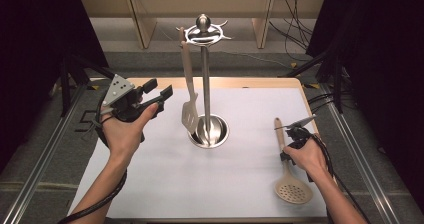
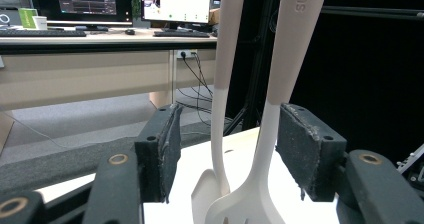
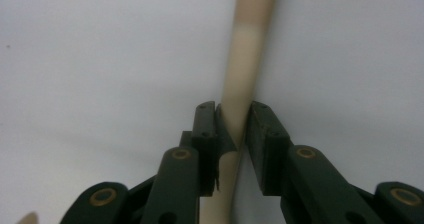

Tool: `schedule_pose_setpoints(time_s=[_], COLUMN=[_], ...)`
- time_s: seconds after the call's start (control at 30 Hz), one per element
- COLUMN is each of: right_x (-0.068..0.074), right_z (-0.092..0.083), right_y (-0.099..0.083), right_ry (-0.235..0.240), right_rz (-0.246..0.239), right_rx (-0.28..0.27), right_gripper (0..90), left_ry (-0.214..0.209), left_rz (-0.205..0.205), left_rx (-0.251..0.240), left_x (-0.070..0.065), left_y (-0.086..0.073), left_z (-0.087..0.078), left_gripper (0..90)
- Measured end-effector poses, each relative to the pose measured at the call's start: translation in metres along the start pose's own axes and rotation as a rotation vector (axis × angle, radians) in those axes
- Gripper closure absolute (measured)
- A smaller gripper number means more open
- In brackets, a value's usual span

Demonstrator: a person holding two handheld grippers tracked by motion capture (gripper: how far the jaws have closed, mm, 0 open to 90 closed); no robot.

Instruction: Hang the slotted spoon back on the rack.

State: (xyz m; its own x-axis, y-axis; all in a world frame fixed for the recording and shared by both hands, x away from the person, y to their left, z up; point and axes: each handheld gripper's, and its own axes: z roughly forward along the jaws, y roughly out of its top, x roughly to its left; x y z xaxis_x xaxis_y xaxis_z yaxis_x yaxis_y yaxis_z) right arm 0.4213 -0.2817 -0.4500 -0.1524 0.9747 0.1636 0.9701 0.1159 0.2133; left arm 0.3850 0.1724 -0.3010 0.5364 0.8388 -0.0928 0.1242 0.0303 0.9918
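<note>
Right hand-held gripper is closing on a skimmer's handle beside a steel utensil stand

On the left, the left hand-held gripper is hovering above the white-covered surface with its jaws spread wide and holding nothing, facing the beige slotted spatula that is hanging from the polished steel utensil stand at centre. On the right, the right hand-held gripper is pinching, with narrow jaws, the handle of the beige perforated skimmer spoon, which is lying flat near the surface's right edge.
</note>
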Motion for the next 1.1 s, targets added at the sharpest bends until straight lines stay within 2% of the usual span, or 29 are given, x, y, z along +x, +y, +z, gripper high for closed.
schedule_pose_setpoints(time_s=[0.03, 0.13, 0.17, 0.2, 0.23, 0.3, 0.4, 0.5, 0.53, 0.57, 0.6, 0.63, 0.7, 0.73, 0.77, 0.83, 0.9, 0.93, 0.97, 1.0, 1.1], right_x=[0.0021, 0.0061, 0.0084, 0.0061, 0.0066, 0.0066, 0.0067, 0.0082, 0.0103, 0.0095, 0.0089, 0.0112, 0.0097, 0.0088, 0.0061, 0.006, 0.0038, 0.0052, 0.0047, 0.0058, 0.0062], right_z=[0.0002, 0.001, 0.0009, 0.0003, 0.0, -0.0019, -0.0017, -0.0009, 0.0023, 0.003, 0.0013, 0.0, 0.0015, 0.0009, 0.002, 0.0027, 0.0018, 0.0009, 0.0007, -0.0009, -0.0067], right_y=[0.0008, 0.0016, 0.0009, 0.001, 0.0005, -0.0007, -0.0021, -0.0026, -0.0036, -0.0031, -0.002, -0.0018, -0.002, -0.0017, -0.0014, -0.0024, -0.003, -0.0036, -0.0043, -0.0053, -0.0067], right_ry=[0.004, -0.021, -0.017, -0.03, -0.034, -0.043, -0.034, -0.045, -0.031, -0.025, -0.034, -0.03, -0.02, -0.014, -0.015, -0.01, 0.0, -0.012, -0.014, -0.019, 0.027], right_rz=[-0.029, -0.051, -0.032, -0.065, -0.062, -0.071, -0.102, -0.101, -0.073, -0.09, -0.097, -0.055, -0.068, -0.072, -0.105, -0.073, -0.05, -0.035, -0.067, -0.033, -0.036], right_rx=[0.01, 0.02, 0.026, 0.031, 0.025, 0.047, 0.059, 0.08, 0.063, 0.057, 0.081, 0.106, 0.078, 0.092, 0.074, 0.05, 0.049, 0.054, 0.034, 0.017, -0.028], right_gripper=[76.5, 75.7, 75.2, 74.3, 72.7, 71.7, 71.5, 72.0, 72.4, 72.7, 72.8, 73.6, 75.9, 76.2, 76.4, 77.3, 79.2, 79.2, 79.2, 79.3, 79.3], left_ry=[0.0, 0.0, -0.001, -0.001, -0.002, -0.002, 0.0, -0.001, -0.001, -0.002, -0.002, -0.002, -0.002, -0.002, -0.003, -0.007, -0.008, -0.01, -0.011, -0.013, -0.017], left_rz=[0.0, 0.002, 0.003, 0.003, 0.003, 0.002, 0.003, 0.004, 0.004, 0.004, 0.002, 0.002, 0.0, 0.001, 0.002, 0.004, 0.006, 0.006, 0.006, 0.005, 0.003], left_rx=[0.0, 0.002, 0.002, 0.002, 0.002, 0.002, 0.002, 0.005, 0.006, 0.007, 0.008, 0.008, 0.009, 0.009, 0.011, 0.013, 0.014, 0.015, 0.015, 0.015, 0.012], left_x=[0.0001, 0.0006, 0.0006, 0.0007, 0.0008, 0.001, 0.0017, 0.0019, 0.0019, 0.0019, 0.0019, 0.002, 0.0023, 0.0024, 0.0025, 0.002, 0.0016, 0.0015, 0.0013, 0.0012, 0.0001], left_y=[-0.0001, -0.0003, -0.0003, -0.0004, -0.0004, -0.0003, -0.0004, -0.0007, -0.0009, -0.001, -0.0012, -0.0014, -0.0017, -0.0019, -0.002, -0.0025, -0.0029, -0.003, -0.003, -0.003, -0.0023], left_z=[0.0, -0.0002, -0.0002, -0.0002, -0.0002, -0.0002, -0.0003, -0.0005, -0.0005, -0.0006, -0.0006, -0.0006, -0.0007, -0.0008, -0.0009, -0.0009, -0.0009, -0.0009, -0.001, -0.0011, -0.0018], left_gripper=[42.3, 42.3, 42.3, 42.3, 42.3, 42.3, 42.2, 42.3, 42.3, 42.3, 42.3, 42.3, 42.2, 42.2, 42.2, 42.6, 42.6, 42.6, 42.6, 42.6, 42.5])
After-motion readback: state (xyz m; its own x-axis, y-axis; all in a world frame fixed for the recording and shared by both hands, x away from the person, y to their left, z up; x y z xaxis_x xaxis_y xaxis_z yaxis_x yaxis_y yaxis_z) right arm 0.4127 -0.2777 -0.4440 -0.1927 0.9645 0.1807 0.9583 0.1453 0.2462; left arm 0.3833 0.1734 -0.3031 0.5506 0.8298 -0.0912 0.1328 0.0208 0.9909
